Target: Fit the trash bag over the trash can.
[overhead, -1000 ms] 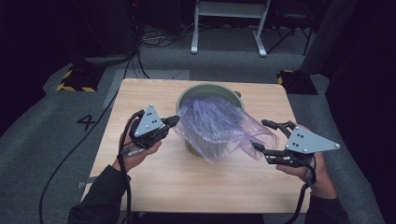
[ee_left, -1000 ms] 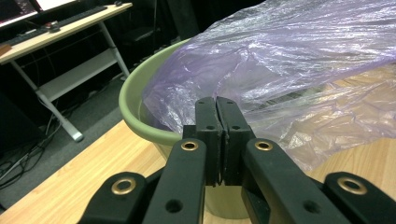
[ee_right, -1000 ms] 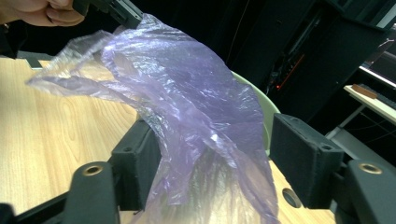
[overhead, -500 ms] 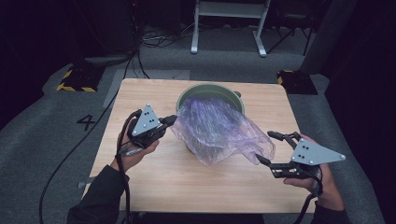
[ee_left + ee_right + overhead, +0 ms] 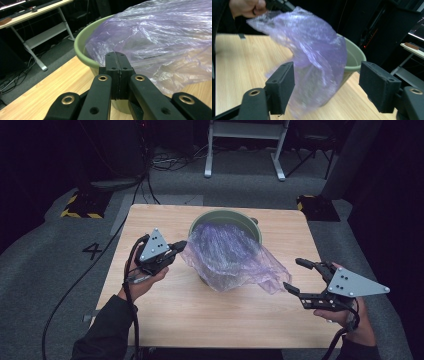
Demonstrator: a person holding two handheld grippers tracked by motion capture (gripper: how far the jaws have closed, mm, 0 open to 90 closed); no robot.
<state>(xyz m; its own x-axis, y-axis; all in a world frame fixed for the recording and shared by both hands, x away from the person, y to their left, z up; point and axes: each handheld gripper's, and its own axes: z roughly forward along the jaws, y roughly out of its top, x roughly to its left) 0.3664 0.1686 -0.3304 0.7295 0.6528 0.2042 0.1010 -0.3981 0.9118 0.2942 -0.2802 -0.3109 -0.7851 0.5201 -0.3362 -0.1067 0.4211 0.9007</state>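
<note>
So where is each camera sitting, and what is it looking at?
High view: above the person's side, looking down on the wooden table; both forearms, left tool and right tool show.
Left gripper view: rides the left tool, facing the green tub; its shut jaws show.
Right gripper view: rides the right tool, jaws apart, facing the left hand.
All share the purple bag.
</note>
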